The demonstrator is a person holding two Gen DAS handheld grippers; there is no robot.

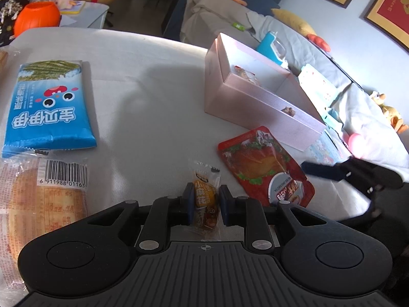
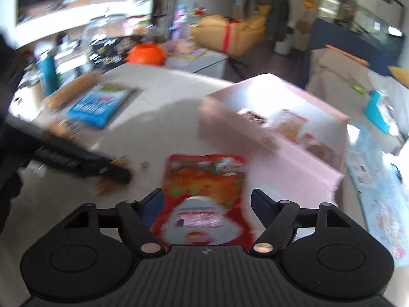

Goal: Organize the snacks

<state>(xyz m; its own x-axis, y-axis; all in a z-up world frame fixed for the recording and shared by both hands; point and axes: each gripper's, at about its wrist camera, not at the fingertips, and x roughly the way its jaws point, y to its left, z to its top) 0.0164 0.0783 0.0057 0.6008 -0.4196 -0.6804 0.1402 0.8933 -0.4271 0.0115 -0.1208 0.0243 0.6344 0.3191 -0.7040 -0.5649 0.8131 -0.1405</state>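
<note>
1. Two tools in view, one per hand, both angled down over the white counter (image 1: 143,117).
2. Left tool (image 1: 205,197): clenched on one small yellow-and-brown snack packet (image 1: 206,212), blue pads pressed against its two sides, clear wrapper end poking out beyond the fingertips.
3. Right tool (image 2: 207,202): set wide around one red pouch (image 2: 204,179), pads seemingly against its two long edges, though blurred; grasping the pouch as far as can be told. Labelled end of the pouch toward the tool body, far end pointing at the box.
4. One pink box (image 1: 268,94), open-topped, on the counter just beyond the red pouch. Inside it, two small wrapped snacks visible from the left wrist view, possibly three from the blurred right wrist view.
5. One blue packet (image 1: 48,107) lying flat on the counter, well apart from the box.
6. One bread in a clear wrapper (image 1: 43,199) with a barcode, touching the near end of the blue packet. A second, longer loaf (image 2: 74,89) beyond the blue packet.
7. One orange bucket (image 1: 37,16) past the counter's far edge.
</note>
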